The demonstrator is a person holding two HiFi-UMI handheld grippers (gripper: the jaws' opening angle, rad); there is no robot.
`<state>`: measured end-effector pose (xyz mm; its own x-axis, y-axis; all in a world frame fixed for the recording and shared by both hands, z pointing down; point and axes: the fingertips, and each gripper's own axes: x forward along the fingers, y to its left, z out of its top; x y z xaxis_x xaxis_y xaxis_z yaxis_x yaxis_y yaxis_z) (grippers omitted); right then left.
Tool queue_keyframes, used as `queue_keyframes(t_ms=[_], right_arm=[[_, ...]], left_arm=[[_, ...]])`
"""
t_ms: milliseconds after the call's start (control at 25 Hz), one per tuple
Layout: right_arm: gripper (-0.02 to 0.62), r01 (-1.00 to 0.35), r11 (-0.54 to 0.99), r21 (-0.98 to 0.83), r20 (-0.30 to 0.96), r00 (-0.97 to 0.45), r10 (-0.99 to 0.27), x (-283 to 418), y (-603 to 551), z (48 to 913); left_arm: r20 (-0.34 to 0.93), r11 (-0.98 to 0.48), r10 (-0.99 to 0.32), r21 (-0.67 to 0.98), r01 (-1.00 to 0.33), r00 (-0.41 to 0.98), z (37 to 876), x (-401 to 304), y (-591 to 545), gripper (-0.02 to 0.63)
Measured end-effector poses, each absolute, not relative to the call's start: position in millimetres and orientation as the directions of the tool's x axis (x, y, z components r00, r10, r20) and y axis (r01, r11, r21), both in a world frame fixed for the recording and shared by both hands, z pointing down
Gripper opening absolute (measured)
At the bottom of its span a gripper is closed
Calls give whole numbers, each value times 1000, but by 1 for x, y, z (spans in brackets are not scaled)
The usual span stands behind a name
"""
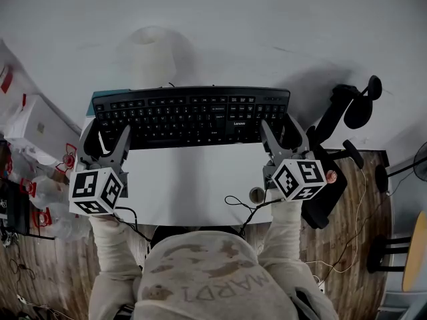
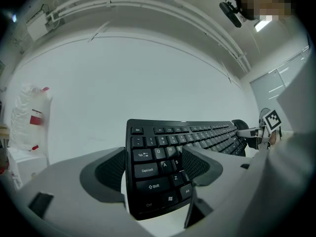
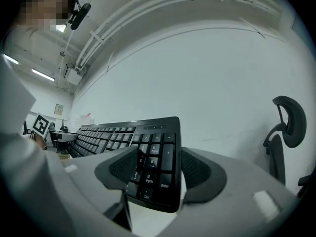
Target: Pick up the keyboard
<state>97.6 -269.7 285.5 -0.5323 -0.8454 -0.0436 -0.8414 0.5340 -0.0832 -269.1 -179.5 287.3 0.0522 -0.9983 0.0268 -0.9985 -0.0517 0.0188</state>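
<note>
A black Lenovo keyboard (image 1: pixel 193 115) hangs level above the white table (image 1: pixel 187 185), spanning the space between my two grippers. My left gripper (image 1: pixel 107 135) is shut on its left end; in the left gripper view the keyboard (image 2: pixel 197 137) runs away to the right, and the left gripper (image 2: pixel 153 169) has one pad over the letter keys and the other against the outer edge. My right gripper (image 1: pixel 279 129) is shut on the number-pad end. In the right gripper view the keyboard (image 3: pixel 123 132) passes between the right gripper (image 3: pixel 159 169) pads.
A white roll (image 1: pixel 152 55) stands behind the keyboard, and a teal object (image 1: pixel 107 93) peeks out at its back left corner. A black office chair (image 1: pixel 347 112) stands to the right. Boxes and bags (image 1: pixel 37 125) crowd the left. A cable (image 1: pixel 243 205) loops over the table's near edge.
</note>
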Motion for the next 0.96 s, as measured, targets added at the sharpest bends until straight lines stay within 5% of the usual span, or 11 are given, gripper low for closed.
queue_keyframes(t_ms=[960], right_arm=[[281, -831, 550, -88, -90, -543, -835, 96, -269, 281]], left_arm=[[-12, -31, -999, -6, -999, 31, 275, -270, -174, 353]])
